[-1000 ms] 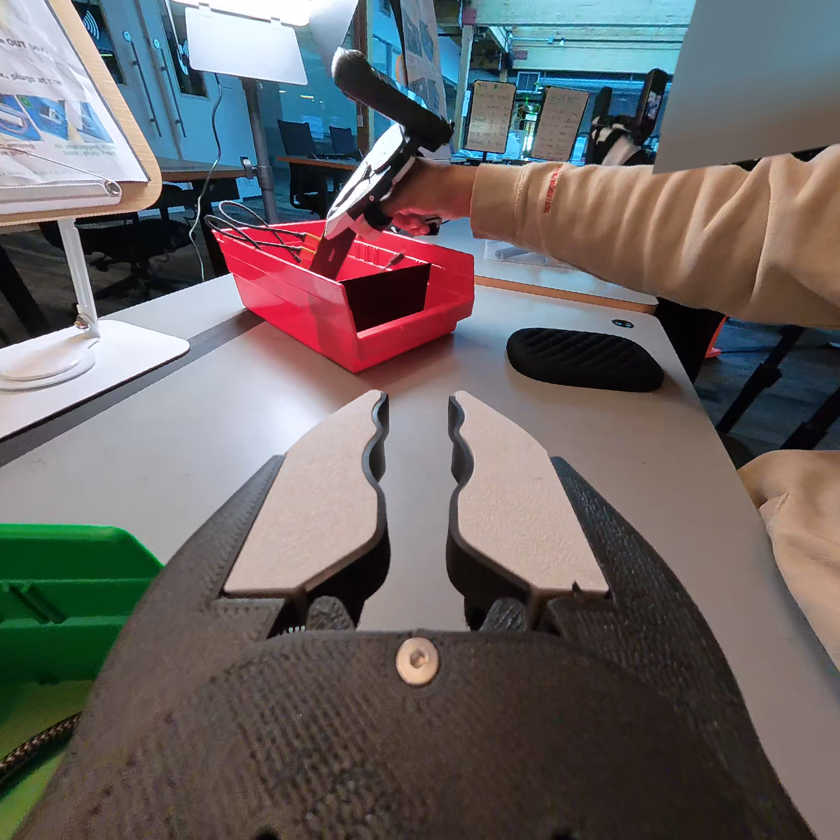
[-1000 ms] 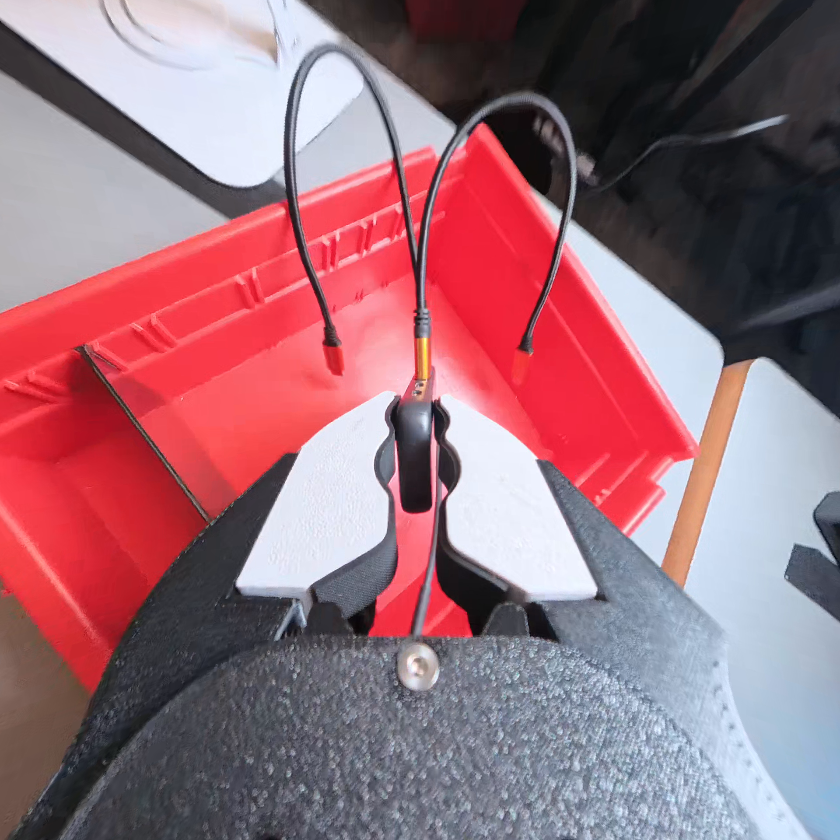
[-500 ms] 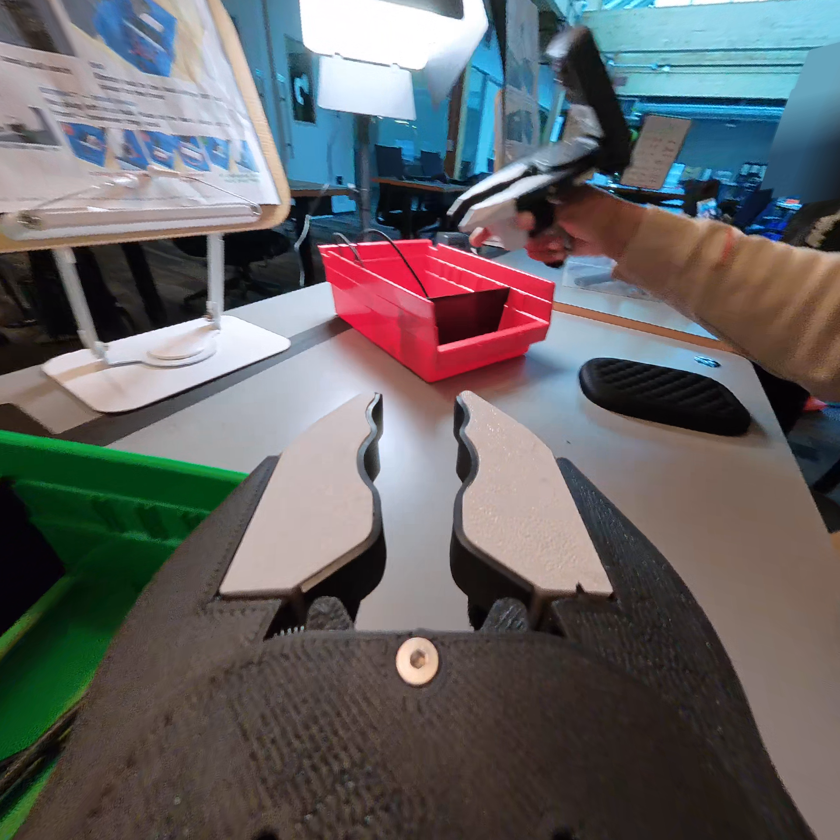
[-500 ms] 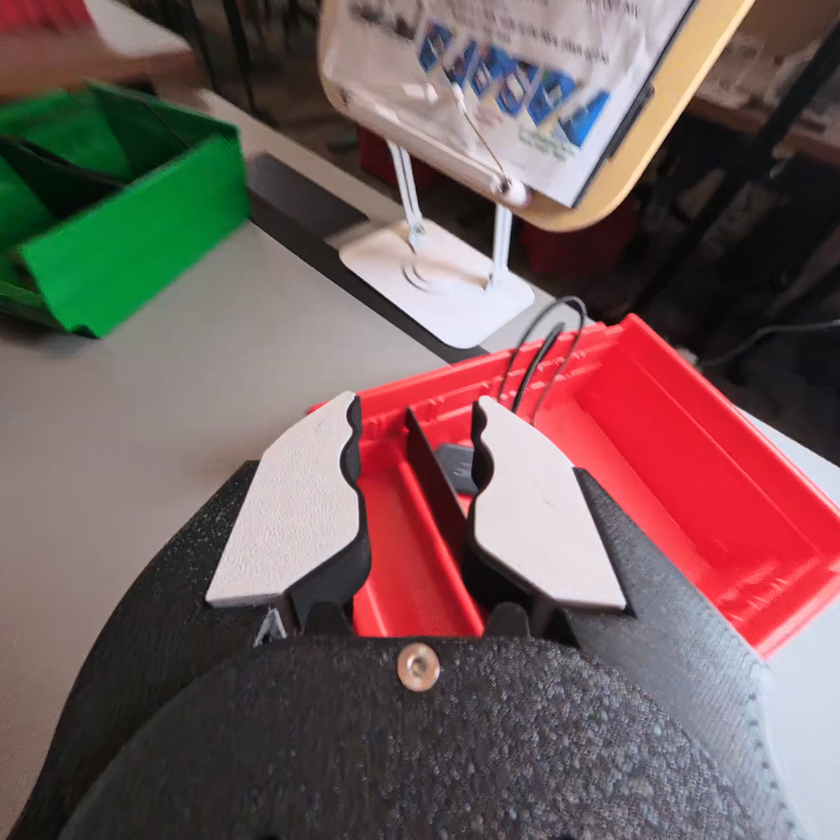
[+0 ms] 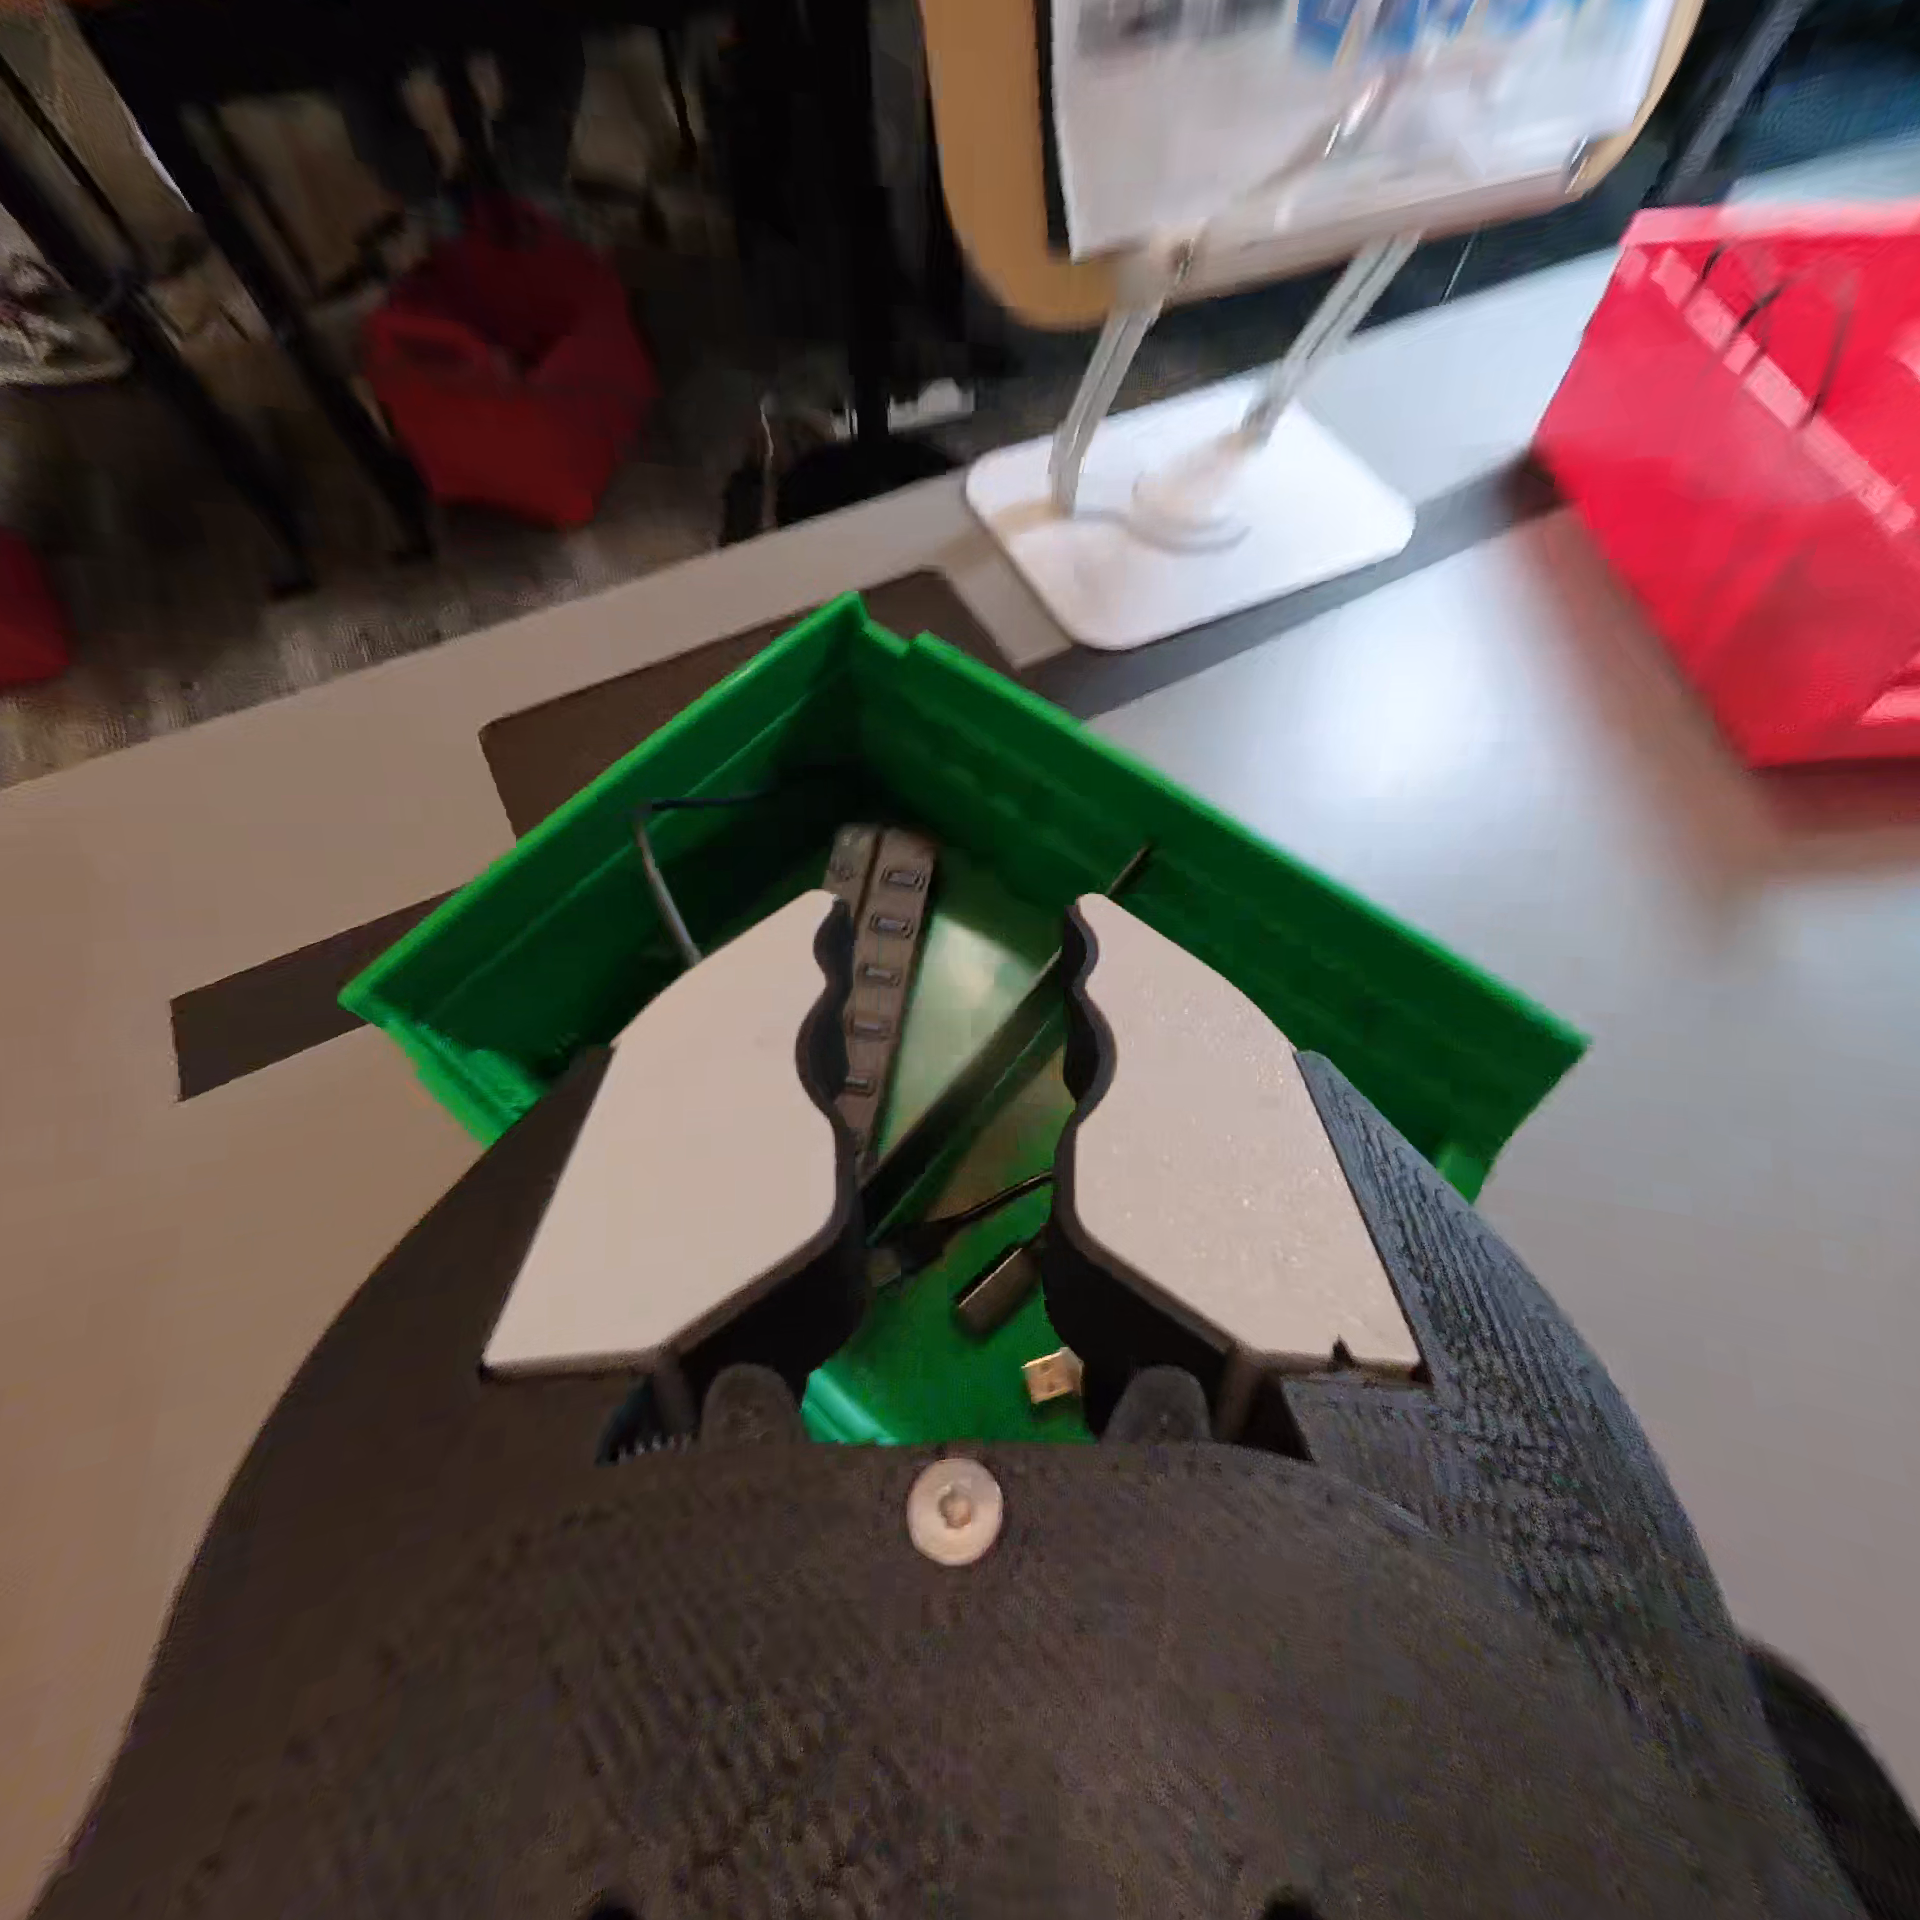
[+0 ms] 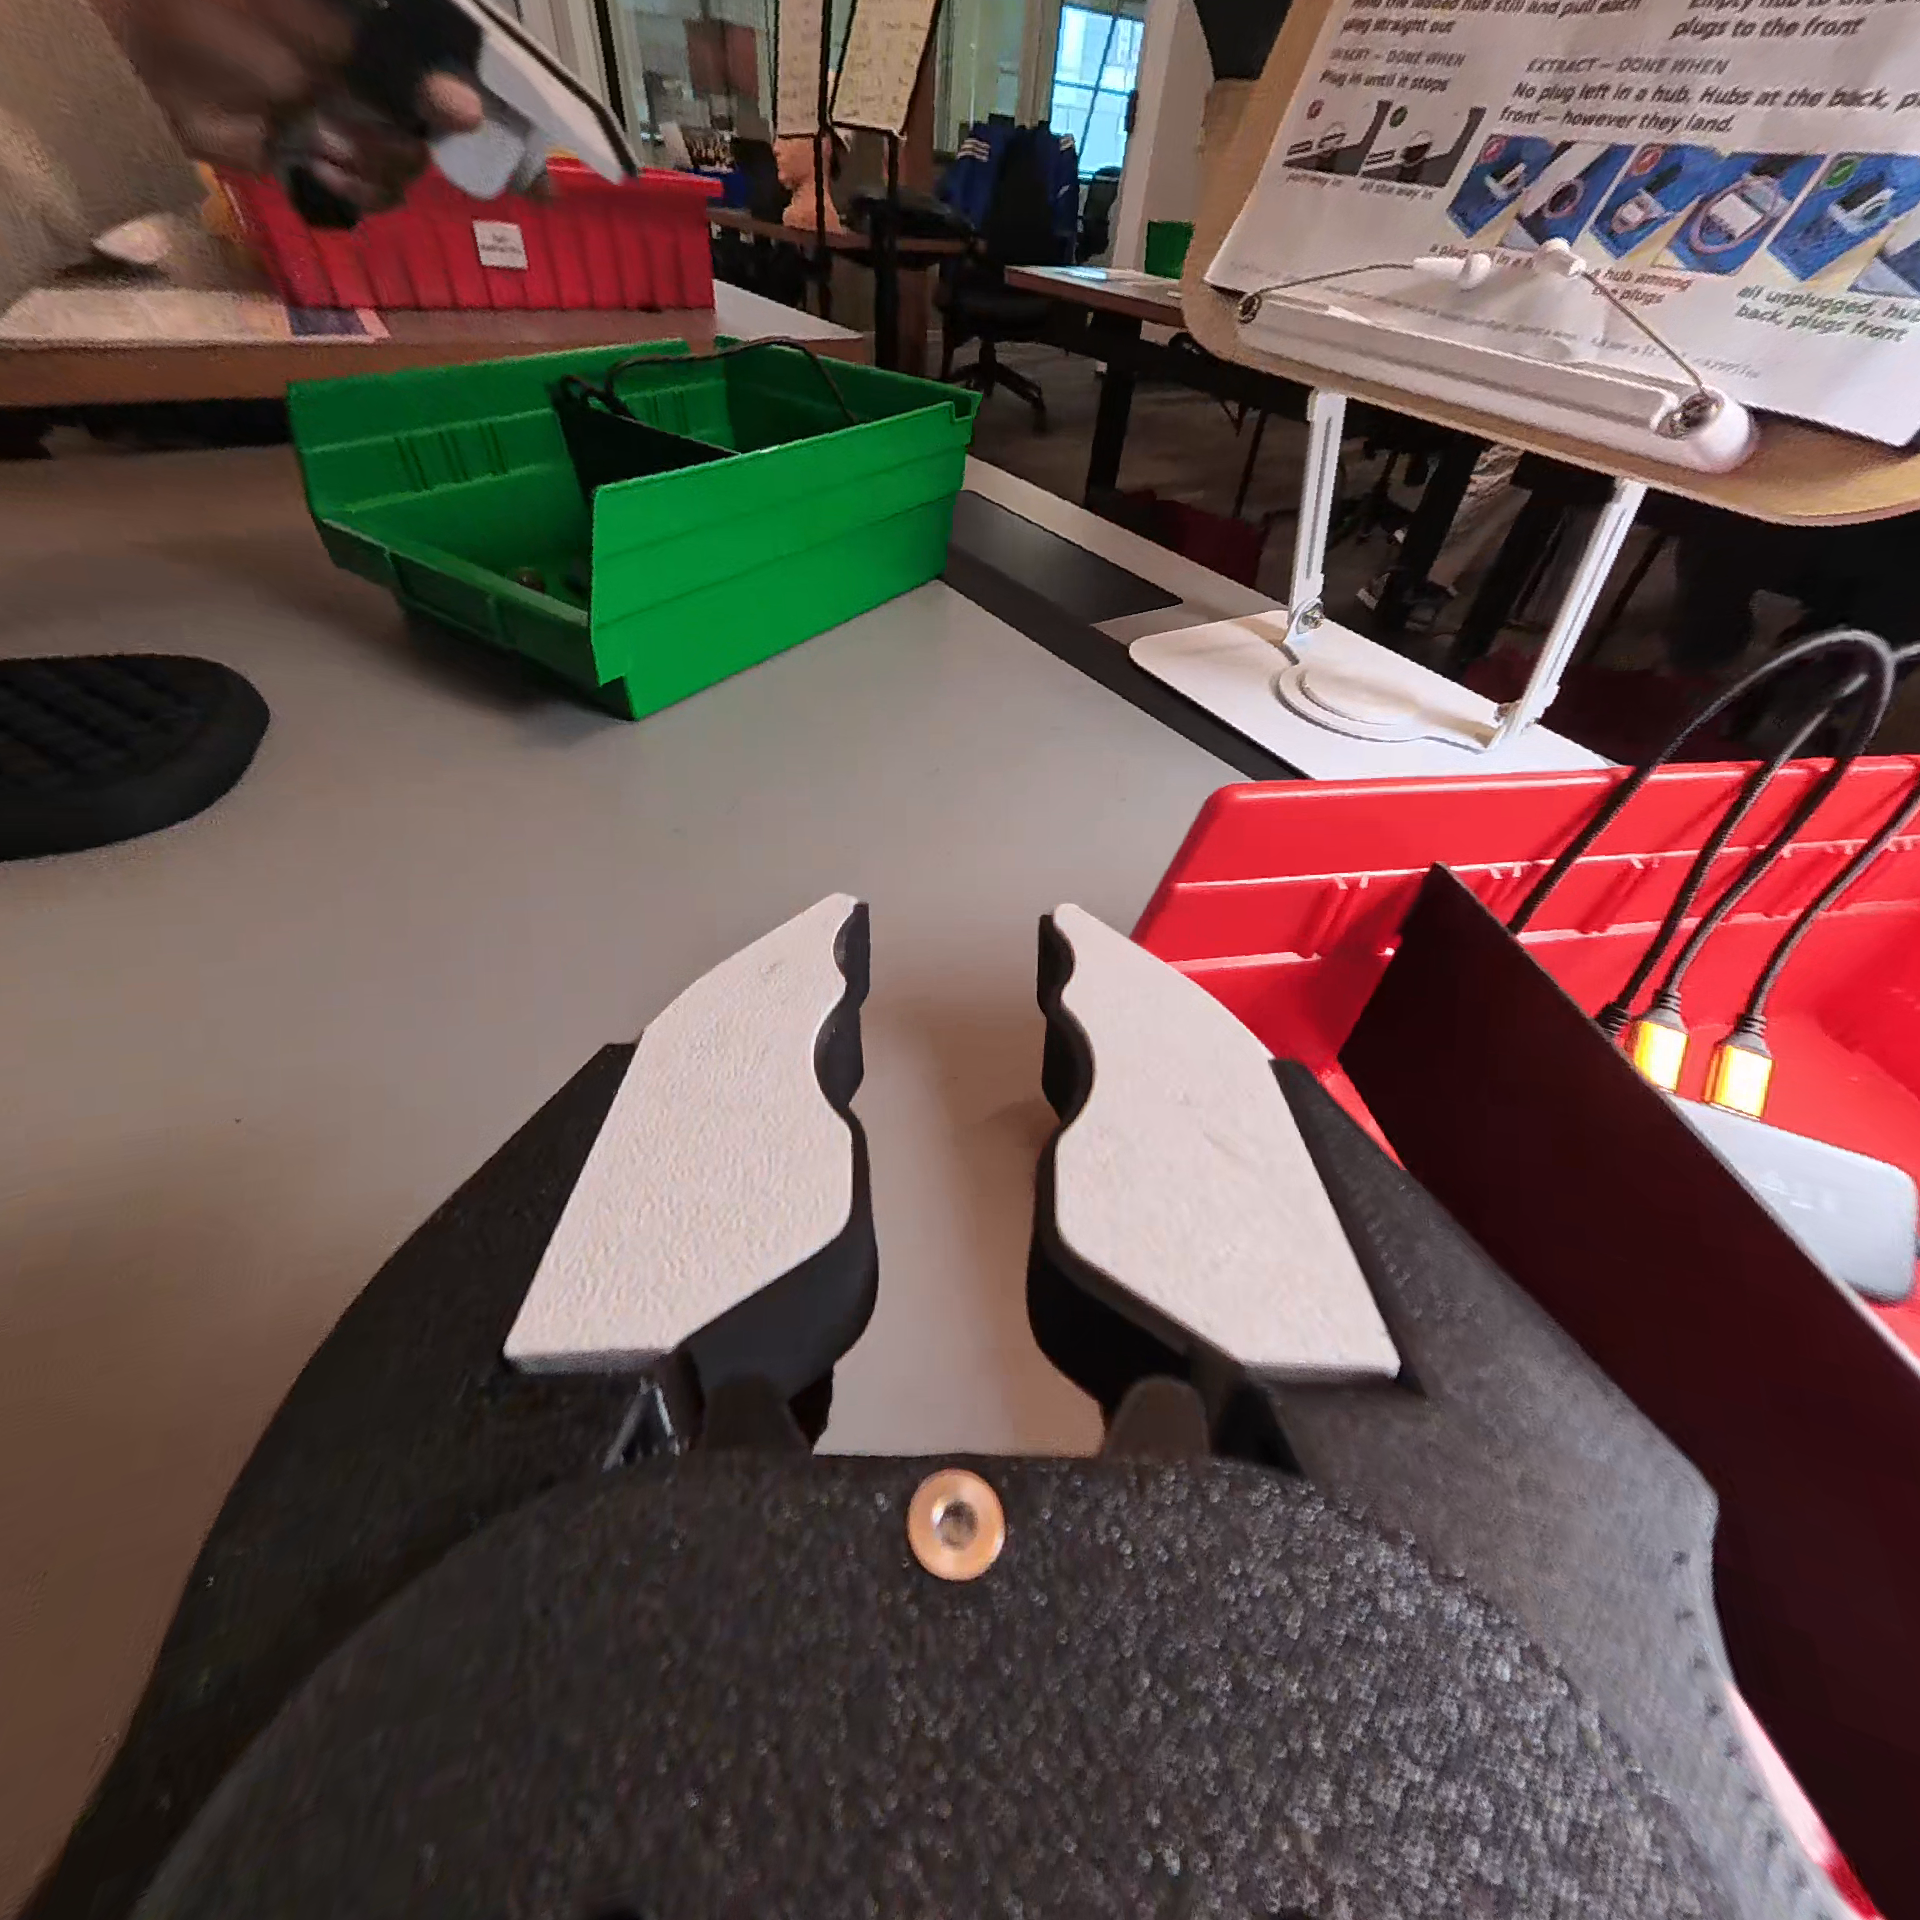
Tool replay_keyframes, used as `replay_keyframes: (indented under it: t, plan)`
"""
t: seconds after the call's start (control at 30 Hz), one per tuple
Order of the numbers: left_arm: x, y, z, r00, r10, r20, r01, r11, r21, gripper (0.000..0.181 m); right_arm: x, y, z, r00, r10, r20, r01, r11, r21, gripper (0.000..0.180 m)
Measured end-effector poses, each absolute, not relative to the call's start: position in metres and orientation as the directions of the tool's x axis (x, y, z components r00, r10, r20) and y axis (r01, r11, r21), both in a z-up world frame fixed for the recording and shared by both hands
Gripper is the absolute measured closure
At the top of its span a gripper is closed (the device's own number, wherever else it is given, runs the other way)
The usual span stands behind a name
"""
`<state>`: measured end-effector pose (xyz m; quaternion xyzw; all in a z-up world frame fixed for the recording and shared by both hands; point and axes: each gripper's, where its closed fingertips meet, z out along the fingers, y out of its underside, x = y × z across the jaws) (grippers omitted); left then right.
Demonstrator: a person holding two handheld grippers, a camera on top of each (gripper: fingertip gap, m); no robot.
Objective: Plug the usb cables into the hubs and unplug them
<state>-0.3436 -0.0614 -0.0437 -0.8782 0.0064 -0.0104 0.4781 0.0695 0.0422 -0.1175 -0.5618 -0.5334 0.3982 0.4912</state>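
Observation:
My left gripper [image 5: 945, 925] is open and empty, hanging over the green bin [image 5: 1195, 862]. Inside the bin a grey USB hub [image 5: 883, 956] with a row of ports lies against a black divider [image 5: 987, 1091], with a thin black cable [image 5: 655, 873] and loose plugs [image 5: 1044, 1377] near the front. My right gripper [image 6: 951, 935] is open and empty above the table, just left of the red bin [image 6: 1299, 894]. In the red bin a grey hub [image 6: 1808, 1205] has two orange-collared plugs [image 6: 1704, 1065] in it, behind a black divider [image 6: 1538, 1122]. The left gripper [image 6: 520, 114] shows far off above the green bin [image 6: 769, 520].
A white document stand [image 6: 1351, 686] with a printed sheet stands at the table's back edge between the bins. A black ribbed pad [image 6: 104, 738] lies at the left. The red bin [image 5: 1766, 468] is at right in the left view. Office desks and chairs lie beyond.
My right gripper let go of the hub in the red bin, opened and pulled back left of the bin. My left gripper swung left and tipped down over the green bin.

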Motion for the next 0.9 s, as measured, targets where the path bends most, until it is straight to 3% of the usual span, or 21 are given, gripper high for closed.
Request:
replay_keyframes:
  t: [0.3, 0.6, 0.77, 0.9]
  plan:
    - [-0.343, 0.006, -0.125, 0.989, -0.146, -0.006, -0.13, -0.862, -0.489, 0.149, 0.071, 0.036, -0.121, 0.081, 0.995, 0.055, 0.196, 0.038, -0.98, 0.152]
    - [-0.374, 0.019, -0.206, 0.995, -0.098, 0.0, -0.097, -0.984, -0.149, 0.126, 0.073, 0.023, -0.11, 0.011, 0.999, 0.046, 0.124, 0.044, -0.991, 0.152]
    - [-0.378, 0.004, -0.228, 0.995, -0.095, 0.018, -0.095, -0.995, -0.022, 0.116, 0.072, 0.019, -0.107, -0.005, 0.999, 0.047, 0.115, 0.047, -0.992, 0.153]
    - [-0.379, 0.005, -0.227, 0.993, -0.117, -0.006, -0.117, -0.993, -0.015, 0.126, 0.074, 0.018, -0.106, 0.003, 0.997, 0.072, 0.117, 0.071, -0.991, 0.153]
